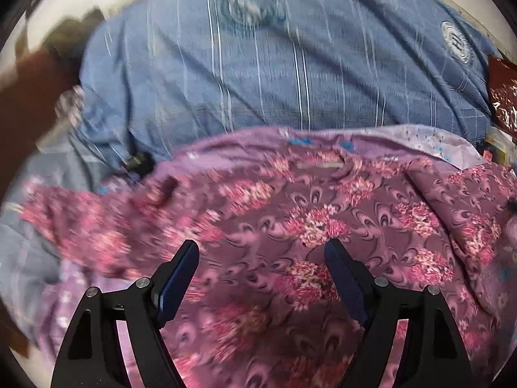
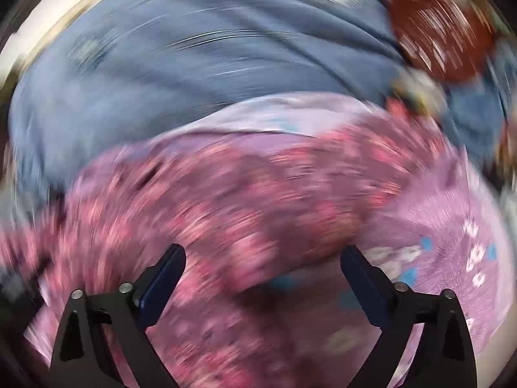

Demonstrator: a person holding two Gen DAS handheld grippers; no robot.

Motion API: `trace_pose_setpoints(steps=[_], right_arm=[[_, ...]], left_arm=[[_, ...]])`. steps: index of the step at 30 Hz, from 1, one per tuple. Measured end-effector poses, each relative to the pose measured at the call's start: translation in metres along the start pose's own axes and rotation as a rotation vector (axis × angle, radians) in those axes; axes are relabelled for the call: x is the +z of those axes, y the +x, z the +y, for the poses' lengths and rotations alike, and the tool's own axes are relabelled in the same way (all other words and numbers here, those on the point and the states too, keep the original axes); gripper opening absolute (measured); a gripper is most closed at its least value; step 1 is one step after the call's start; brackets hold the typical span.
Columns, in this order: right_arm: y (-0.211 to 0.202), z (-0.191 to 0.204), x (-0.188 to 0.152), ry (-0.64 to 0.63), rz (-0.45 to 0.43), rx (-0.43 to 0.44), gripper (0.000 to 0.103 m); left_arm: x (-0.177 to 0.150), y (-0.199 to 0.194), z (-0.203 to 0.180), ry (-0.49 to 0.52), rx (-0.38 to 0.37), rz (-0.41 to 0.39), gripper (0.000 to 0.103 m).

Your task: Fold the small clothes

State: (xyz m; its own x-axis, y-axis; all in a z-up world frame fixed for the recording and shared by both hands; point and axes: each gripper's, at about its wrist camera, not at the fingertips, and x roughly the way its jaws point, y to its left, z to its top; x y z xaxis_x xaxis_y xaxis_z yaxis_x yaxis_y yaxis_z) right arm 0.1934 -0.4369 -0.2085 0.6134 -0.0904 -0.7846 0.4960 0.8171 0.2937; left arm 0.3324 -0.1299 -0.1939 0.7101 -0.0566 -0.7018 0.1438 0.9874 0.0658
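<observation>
Largely blurred by motion, the right wrist view gives only smears of colour; the left wrist view is sharper at its centre and right. Left claw [image 1: 261, 252] and right claw [image 2: 262, 258] both stand released, jaws wide apart with nothing pressed between the pads, each above the pink floral garment [image 1: 290, 226], which lies spread and creased across the near half of both views. A paler lilac cloth [image 2: 452, 226] with blue and white marks shows at its right and far edge; whether it is a separate piece cannot be told. Beyond lies a blue striped bedsheet [image 1: 258, 64] bearing round printed emblems. A red-brown patterned packet [image 1: 504, 97] is cut off at the right edge. Dark brown shapes at far left are too smeared to identify.
</observation>
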Motion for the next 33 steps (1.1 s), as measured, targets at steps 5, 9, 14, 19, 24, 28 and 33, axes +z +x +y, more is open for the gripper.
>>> trace_pose_setpoints(steps=[5,9,14,19,24,28,33], right_arm=[[0.023,-0.134,0.049,0.366,-0.067,0.120,0.080],[0.050,-0.175,0.064,0.497,-0.027,0.187,0.065],[0.077,-0.194,0.079,0.554,-0.008,0.103,0.057],[0.078,-0.184,0.088,0.528,-0.031,0.099,0.007],[0.029,-0.129,0.104,0.395,-0.141,0.173,0.006],[-0.019,-0.046,0.109,0.269,-0.188,0.298,0.006],[-0.042,0.068,0.084,0.121,-0.158,0.465,0.006]], left_arm=[[0.004,0.054,0.025,-0.074,-0.009,0.115,0.078],[0.012,0.065,0.032,-0.098,0.007,0.097,0.078],[0.008,0.067,0.030,-0.081,0.035,0.072,0.078],[0.001,0.056,0.034,-0.088,0.064,0.048,0.078],[0.005,0.043,0.063,-0.144,0.133,-0.010,0.078],[0.005,0.033,0.094,-0.193,0.190,-0.046,0.078],[0.004,0.026,0.143,-0.270,0.226,-0.050,0.078]])
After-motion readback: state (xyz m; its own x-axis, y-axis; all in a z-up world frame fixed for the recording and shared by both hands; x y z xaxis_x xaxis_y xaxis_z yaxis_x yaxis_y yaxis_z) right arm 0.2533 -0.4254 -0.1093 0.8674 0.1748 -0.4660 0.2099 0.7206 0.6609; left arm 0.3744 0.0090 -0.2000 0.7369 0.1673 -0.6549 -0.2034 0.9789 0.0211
